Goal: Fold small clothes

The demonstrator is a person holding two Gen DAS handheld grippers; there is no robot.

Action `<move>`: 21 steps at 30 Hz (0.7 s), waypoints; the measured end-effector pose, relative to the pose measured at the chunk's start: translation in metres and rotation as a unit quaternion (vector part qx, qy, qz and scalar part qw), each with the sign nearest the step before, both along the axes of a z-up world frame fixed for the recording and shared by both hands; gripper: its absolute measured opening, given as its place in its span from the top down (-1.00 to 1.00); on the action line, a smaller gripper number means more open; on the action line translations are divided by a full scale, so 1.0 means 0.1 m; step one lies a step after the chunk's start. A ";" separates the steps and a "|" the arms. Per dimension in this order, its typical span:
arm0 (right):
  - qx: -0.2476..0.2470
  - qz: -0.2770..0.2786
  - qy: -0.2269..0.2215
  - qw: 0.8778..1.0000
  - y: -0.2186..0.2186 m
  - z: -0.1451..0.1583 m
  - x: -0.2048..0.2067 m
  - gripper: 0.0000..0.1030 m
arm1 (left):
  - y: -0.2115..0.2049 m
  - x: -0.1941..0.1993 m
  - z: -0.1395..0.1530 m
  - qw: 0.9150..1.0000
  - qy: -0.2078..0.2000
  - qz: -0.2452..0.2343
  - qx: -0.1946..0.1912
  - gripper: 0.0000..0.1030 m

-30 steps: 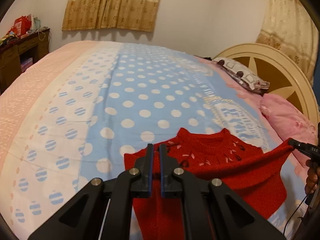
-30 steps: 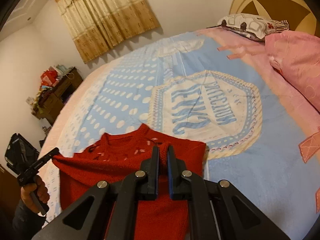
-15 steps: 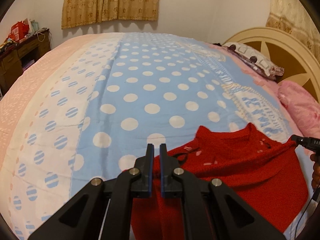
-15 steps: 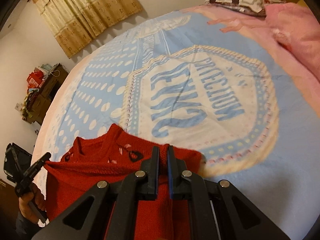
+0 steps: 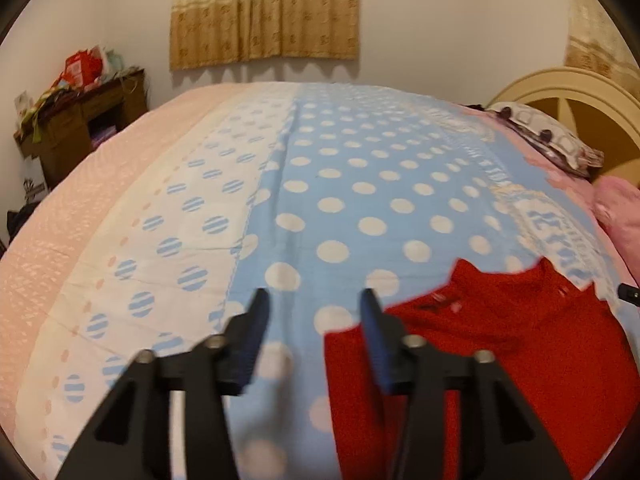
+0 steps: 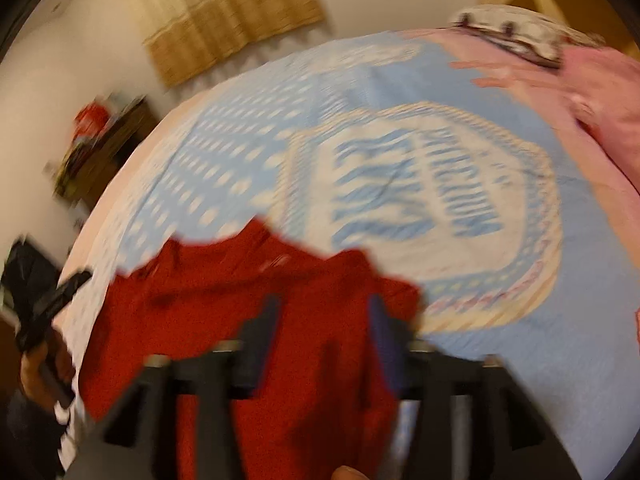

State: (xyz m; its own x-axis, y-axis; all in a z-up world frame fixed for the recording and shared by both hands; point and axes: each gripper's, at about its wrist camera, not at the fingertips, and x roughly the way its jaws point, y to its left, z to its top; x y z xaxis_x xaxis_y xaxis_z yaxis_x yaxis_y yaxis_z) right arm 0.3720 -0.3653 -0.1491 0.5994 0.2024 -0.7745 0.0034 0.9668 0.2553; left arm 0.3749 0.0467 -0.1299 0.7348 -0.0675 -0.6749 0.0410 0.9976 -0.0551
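A small red knit sweater (image 5: 500,344) lies on the blue polka-dot bedspread (image 5: 340,184), low and to the right in the left wrist view. My left gripper (image 5: 314,308) is opening, with only bedspread between its fingers; its right finger (image 5: 374,332) stands at the sweater's left edge. The right wrist view is blurred. There my right gripper (image 6: 326,316) is opening above the sweater (image 6: 224,300); red cloth shows between the fingers, but the pads are apart from it. A hand holds the left gripper (image 6: 52,300) at the far left.
Pink pillows (image 6: 600,92) and a patterned pillow (image 5: 548,140) lie by the cream headboard (image 5: 580,92) on the right. A cluttered wooden cabinet (image 5: 80,120) stands beyond the bed's left side. Curtains (image 5: 264,8) hang on the back wall.
Both grippers were shut on the sweater's edges; both have now opened and let go. The sweater has dropped onto the bed, and the left gripper now sits left of it.
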 end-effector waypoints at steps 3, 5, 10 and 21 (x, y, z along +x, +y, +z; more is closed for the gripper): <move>-0.056 0.035 0.009 0.998 0.27 -0.05 0.03 -0.15 | -0.16 -0.16 0.01 0.999 0.002 -0.035 0.012 -0.09; -0.114 0.015 0.019 0.993 0.34 -0.12 0.11 -0.15 | -0.32 -0.19 -0.04 0.998 0.010 -0.059 0.035 -0.09; -0.061 -0.037 0.037 0.997 -0.01 -0.25 0.32 0.03 | -0.45 0.03 -0.14 0.995 0.041 -0.083 0.026 -0.07; -0.088 0.002 0.043 0.995 0.05 -0.35 0.40 0.81 | -0.53 0.23 -0.35 0.985 0.091 -0.147 0.021 0.79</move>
